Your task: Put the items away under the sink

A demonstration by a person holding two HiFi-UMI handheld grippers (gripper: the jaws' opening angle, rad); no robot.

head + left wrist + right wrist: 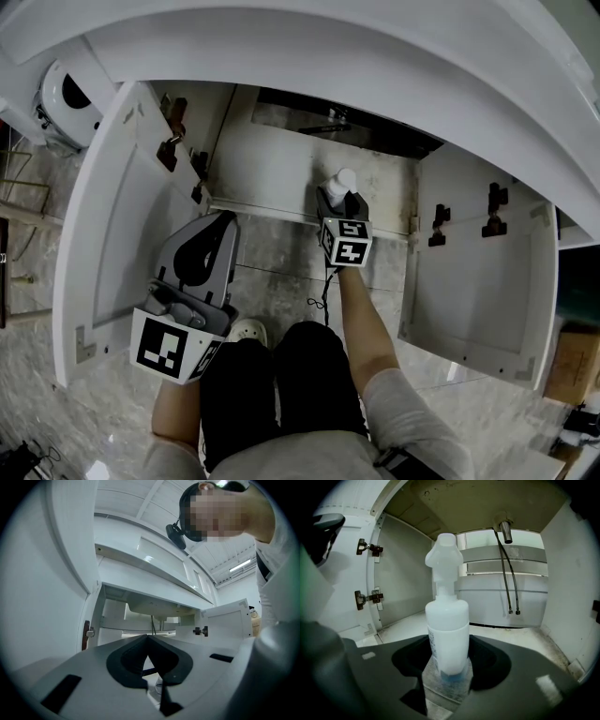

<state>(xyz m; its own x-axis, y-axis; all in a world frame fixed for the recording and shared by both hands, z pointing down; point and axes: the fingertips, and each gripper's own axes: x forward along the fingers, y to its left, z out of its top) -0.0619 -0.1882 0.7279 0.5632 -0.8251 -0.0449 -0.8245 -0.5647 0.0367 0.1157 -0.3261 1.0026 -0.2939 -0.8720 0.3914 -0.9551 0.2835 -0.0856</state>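
Note:
A white pump bottle (pixel 447 630) stands upright between the jaws of my right gripper (pixel 447 670), which is shut on its lower body. In the head view the bottle's cap (pixel 344 179) shows just above the right gripper (pixel 336 201), at the front edge of the open under-sink cabinet (pixel 272 173). My left gripper (pixel 226 221) hangs back by the person's left knee, outside the cabinet. In the left gripper view its jaws meet at the tip (pixel 147 638) with nothing between them.
Both cabinet doors stand open, the left door (pixel 103 216) and the right door (pixel 487 272). Inside, two hoses (pixel 509 576) and a drain pipe (pixel 505 530) hang at the back right. The bare cabinet floor (pixel 515 637) stretches behind the bottle. Marble tiles (pixel 281 281) lie in front.

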